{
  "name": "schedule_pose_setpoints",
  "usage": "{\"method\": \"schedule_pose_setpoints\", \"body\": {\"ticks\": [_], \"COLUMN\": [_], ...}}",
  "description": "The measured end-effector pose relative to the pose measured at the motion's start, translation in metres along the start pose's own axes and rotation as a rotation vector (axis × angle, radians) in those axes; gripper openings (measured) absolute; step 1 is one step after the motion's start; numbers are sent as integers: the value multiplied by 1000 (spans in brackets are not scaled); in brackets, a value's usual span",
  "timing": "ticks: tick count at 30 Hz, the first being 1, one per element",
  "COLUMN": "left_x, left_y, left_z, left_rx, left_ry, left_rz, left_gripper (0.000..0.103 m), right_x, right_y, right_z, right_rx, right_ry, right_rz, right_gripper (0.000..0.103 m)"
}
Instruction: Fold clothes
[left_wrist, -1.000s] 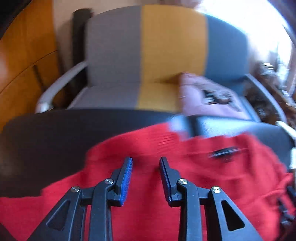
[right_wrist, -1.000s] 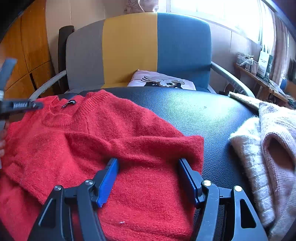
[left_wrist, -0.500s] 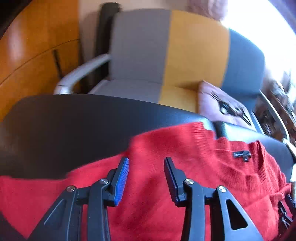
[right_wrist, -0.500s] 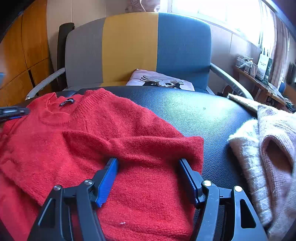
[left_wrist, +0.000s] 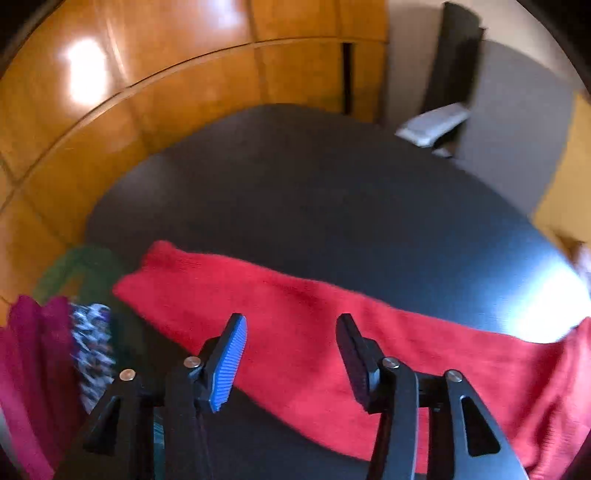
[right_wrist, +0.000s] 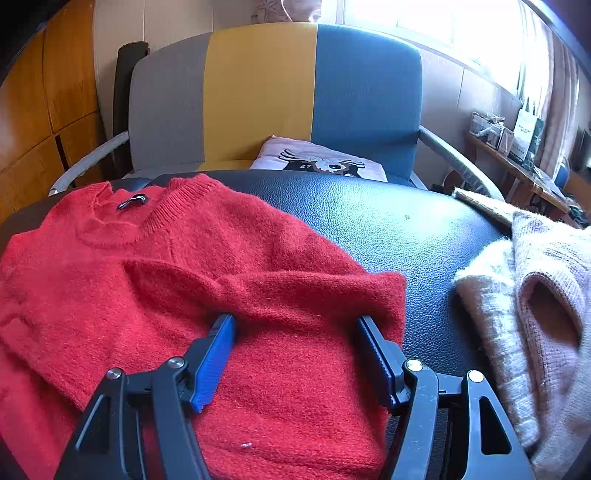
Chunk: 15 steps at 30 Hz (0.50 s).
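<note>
Both gripper jaws gape over the red sweater (right_wrist: 229, 266), left opening

Tricolour armchair (right_wrist: 277, 96) — printed cushion (right_wrist: 321, 162), wooden panelling (left_wrist: 147, 92)

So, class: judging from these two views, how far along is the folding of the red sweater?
Done: one sleeve of the red sweater already lies folded across its body. In hand: the left hand-held gripper, jaws opening and empty, hovers over the other sleeve, stretched out on the black table. Left: fold that sleeve, then the body. The right hand-held gripper sits open over the sweater.
</note>
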<state>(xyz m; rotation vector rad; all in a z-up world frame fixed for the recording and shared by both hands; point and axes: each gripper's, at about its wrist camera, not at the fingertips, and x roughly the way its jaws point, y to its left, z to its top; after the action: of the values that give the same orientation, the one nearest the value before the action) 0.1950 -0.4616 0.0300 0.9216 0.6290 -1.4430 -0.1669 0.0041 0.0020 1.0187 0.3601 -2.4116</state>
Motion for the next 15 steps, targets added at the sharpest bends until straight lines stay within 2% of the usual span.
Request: {"method": "schedule_pose_setpoints", "body": {"ticks": [2, 4, 7, 9, 10, 11, 15], "left_x": [19, 35, 36, 35, 34, 33, 21], "left_y": [9, 14, 10, 5, 3, 0, -2], "left_z": [3, 0, -7, -8, -7, -7, -7], "left_rx": [21, 17, 44, 60, 65, 70, 18], "left_ry": [37, 78, 34, 27, 30, 36, 29], "left_rz": [45, 39, 7, -30, -50, -58, -153], "left_gripper": [52, 53, 50, 22, 19, 9, 2], "right_x": [0, 0, -1, 0, 0, 0, 0], "right_y": [0, 0, 1, -1, 0, 0, 1], "right_z": [0, 0, -1, 0, 0, 0, 0], "right_rx": [0, -4, -6, -8, -10, -11, -9], "right_ry": [0, 0, 1, 2, 2, 3, 3], "right_rz": [-3, -6, -11, -10, -12, -13, -13], "right_gripper": [68, 68, 68, 68, 68, 68, 68]}}
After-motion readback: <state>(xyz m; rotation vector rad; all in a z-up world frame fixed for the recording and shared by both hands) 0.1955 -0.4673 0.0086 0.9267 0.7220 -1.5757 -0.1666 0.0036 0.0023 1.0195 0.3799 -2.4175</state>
